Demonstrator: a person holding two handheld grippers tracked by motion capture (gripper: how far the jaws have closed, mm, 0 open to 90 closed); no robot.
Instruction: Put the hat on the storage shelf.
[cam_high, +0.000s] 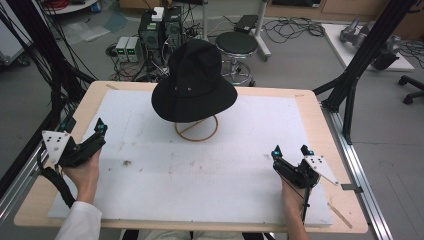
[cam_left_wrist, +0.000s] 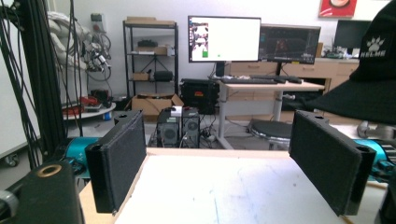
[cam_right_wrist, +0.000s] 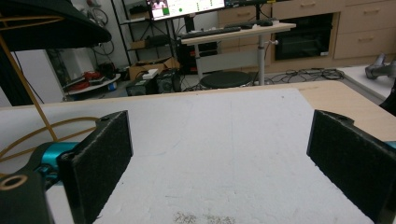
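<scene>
High view showed the left gripper (cam_high: 82, 131) at the near-left edge of the white foam mat (cam_high: 225, 190), jaws spread wide with nothing between them. Ahead of it and to its right, the black fabric bucket hat (cam_high: 194, 82) sat on a thin gold wire stand (cam_high: 196, 129), well apart from both grippers. The right gripper (cam_high: 291, 151) rested near the right edge, its 2 jaws also wide and empty, the hat ahead to its left. Nothing stood between either claw and the hat. A risk: pinching only the soft brim could drag the light stand over, since the wire ring looked easy to tip.
</scene>
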